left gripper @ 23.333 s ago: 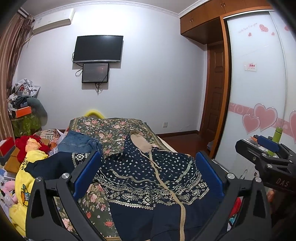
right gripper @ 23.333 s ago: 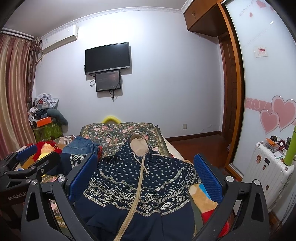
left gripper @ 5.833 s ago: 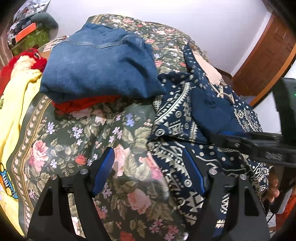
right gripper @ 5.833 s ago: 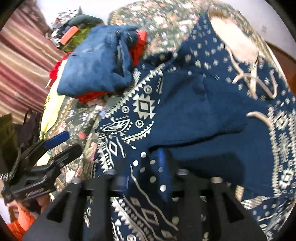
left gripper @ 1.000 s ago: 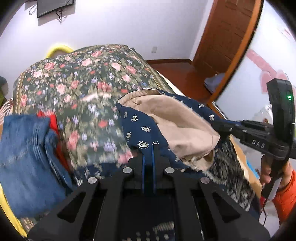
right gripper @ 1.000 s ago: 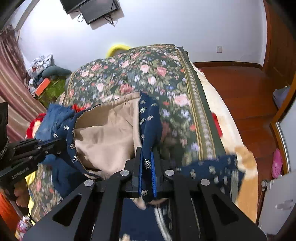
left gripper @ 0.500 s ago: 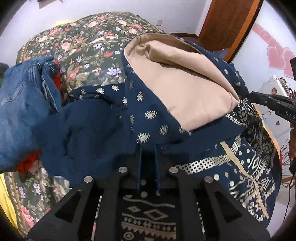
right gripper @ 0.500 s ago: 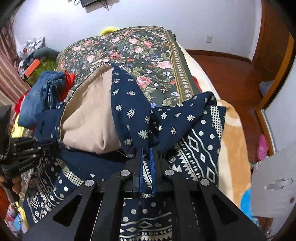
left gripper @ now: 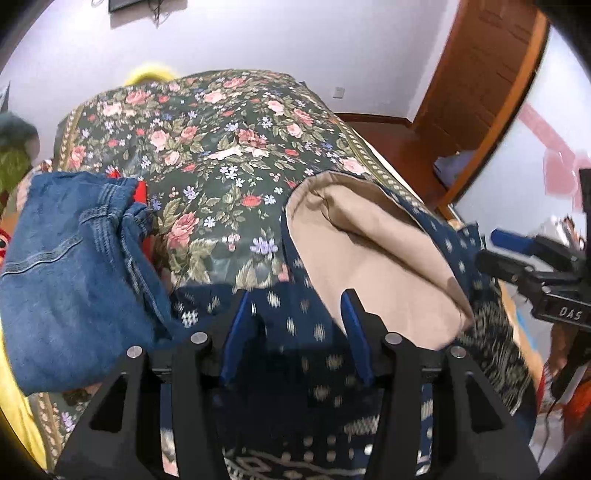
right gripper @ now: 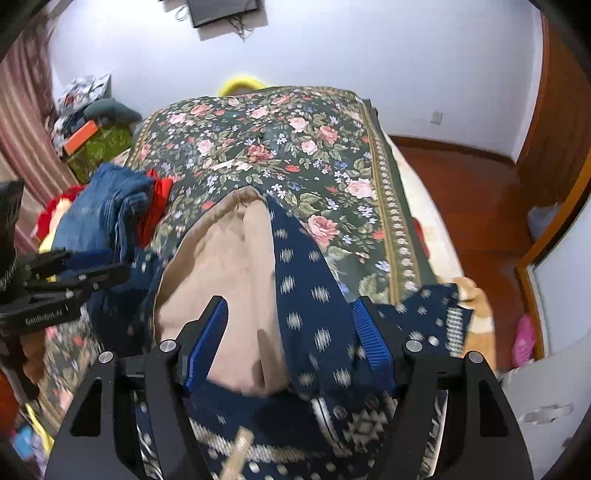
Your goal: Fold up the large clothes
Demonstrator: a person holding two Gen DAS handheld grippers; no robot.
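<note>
Both tongs gape over the hoodie [right gripper: 310, 280] on the floral bedspread [left gripper: 207, 147]; folded jeans [left gripper: 70, 266], seemingly, alongside.

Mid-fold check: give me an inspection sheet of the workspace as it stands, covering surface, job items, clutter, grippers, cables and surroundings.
Surface: bed under a floral bedspread.
Job's things: navy patterned hoodie lies on the bed, its beige-lined hood open and facing up.
Clutter: folded jeans on a red garment at the bed's left; a pile of boxes and bags beyond them.
Grippers: left gripper open above the hoodie; right gripper open over the hood; neither grips cloth.
Cables: wires hang below the wall screen.
Surroundings: wooden floor, wooden door, curtain.
</note>
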